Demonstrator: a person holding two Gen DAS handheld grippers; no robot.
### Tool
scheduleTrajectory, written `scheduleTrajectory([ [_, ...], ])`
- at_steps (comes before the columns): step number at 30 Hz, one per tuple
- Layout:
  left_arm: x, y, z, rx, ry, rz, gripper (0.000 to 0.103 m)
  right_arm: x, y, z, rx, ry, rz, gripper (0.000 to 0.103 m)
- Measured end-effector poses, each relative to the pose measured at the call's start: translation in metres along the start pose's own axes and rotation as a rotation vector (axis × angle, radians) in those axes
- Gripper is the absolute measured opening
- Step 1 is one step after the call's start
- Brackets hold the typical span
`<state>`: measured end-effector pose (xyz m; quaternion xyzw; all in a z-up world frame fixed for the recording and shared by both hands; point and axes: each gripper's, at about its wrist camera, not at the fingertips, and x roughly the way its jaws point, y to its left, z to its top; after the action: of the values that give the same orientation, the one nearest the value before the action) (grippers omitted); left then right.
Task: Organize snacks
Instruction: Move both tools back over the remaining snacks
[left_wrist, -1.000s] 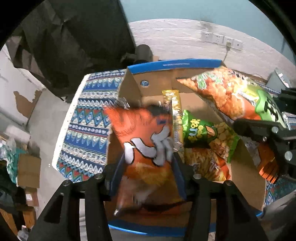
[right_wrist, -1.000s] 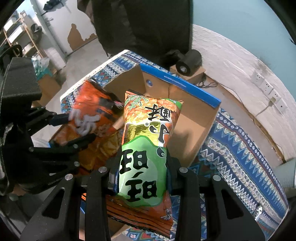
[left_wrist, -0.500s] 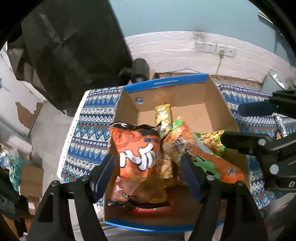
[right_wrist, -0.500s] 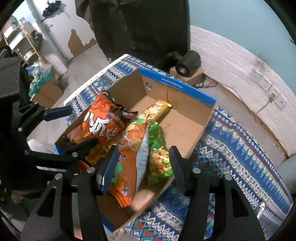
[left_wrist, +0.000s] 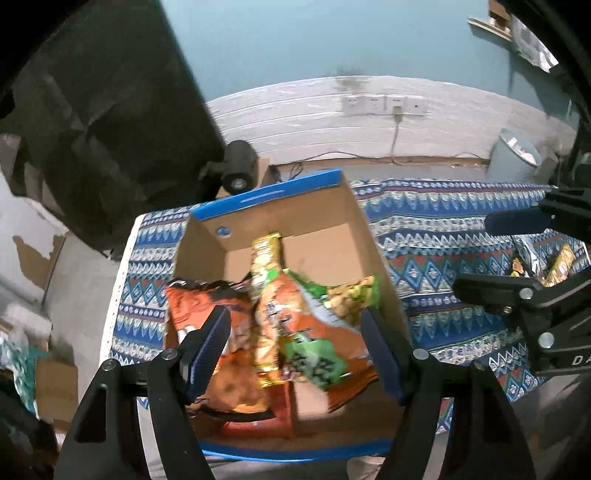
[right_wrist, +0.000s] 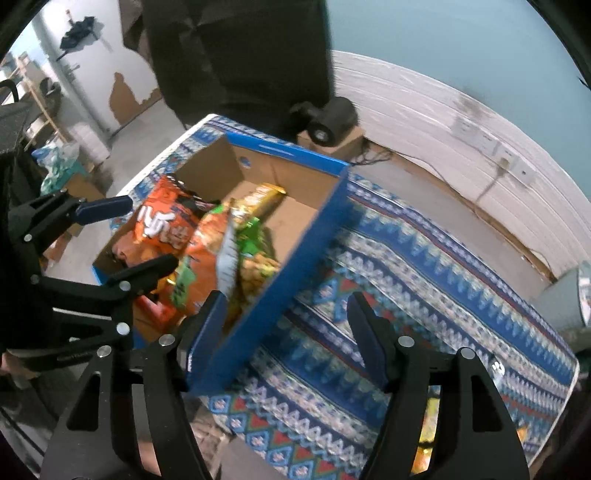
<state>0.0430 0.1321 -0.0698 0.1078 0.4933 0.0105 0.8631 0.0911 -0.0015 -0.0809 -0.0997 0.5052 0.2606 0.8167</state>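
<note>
A cardboard box with blue rims stands on a patterned cloth. In it lie an orange chip bag, an orange-and-green snack bag, a yellow packet and a green peanut bag. My left gripper is open and empty above the box's near end. My right gripper is open and empty, above the box's right wall and the cloth.
The blue patterned tablecloth stretches to the right of the box. More snack packets lie on it at the far right. A grey bin and a black speaker stand behind the table.
Both grippers opened and let their bags drop into the box. Both have since pulled back and up, and the right one has swung to the right over the cloth.
</note>
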Motion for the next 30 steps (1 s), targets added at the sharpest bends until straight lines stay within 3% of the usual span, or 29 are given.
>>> scheduleTrajectory([
  [30, 0.011, -0.188, 0.027, 0.303, 0.042, -0.139, 0.074, -0.057, -0.180, -0.154, 0.413, 0.063, -0.173, 0.073],
])
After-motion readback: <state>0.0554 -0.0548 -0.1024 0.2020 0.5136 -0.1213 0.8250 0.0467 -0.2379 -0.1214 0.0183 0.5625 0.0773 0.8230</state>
